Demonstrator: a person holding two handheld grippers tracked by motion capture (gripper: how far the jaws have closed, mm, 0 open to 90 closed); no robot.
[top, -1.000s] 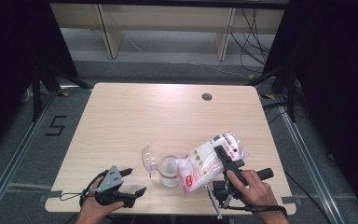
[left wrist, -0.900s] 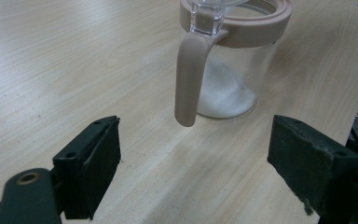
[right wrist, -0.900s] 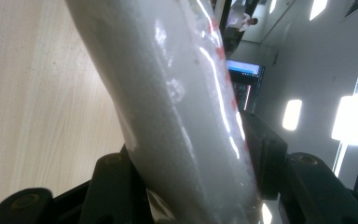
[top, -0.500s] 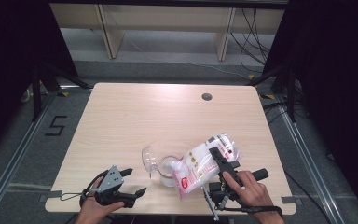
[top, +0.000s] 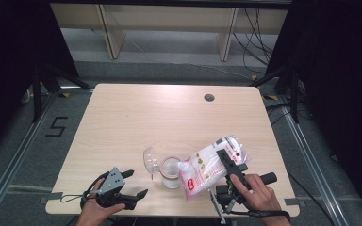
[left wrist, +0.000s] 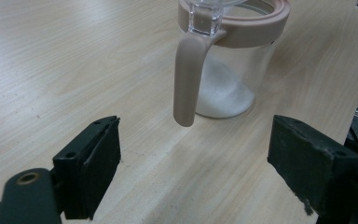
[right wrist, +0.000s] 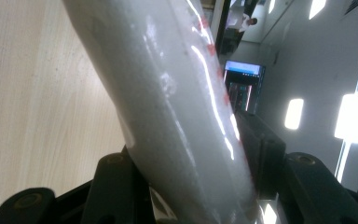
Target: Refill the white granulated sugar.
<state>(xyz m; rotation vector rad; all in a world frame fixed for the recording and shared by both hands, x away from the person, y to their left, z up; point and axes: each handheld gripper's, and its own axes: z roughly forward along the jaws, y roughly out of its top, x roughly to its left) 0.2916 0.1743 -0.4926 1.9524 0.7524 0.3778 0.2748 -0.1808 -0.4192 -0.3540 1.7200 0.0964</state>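
Jar (left wrist: pixel 228 60) cut off above its rim by the left gripper view's top edge. Bag (right wrist: pixel 177 107) cropped top and bottom in the right gripper view; red print (top: pixel 199 175) too small to read.

The bench (top: pixel 136 122) has a light wooden top with rounded corners, and a small round dark hole (top: pixel 209 98) sits near its far edge, toward the right corner. On the grey floor beside the left edge of the bench a black mark (top: pixel 57 126) shaped like the number 5 is seen. Behind the far edge stands a pale wooden shelf (top: pixel 169 19), and thin cables (top: pixel 245 28) hang near its right side.
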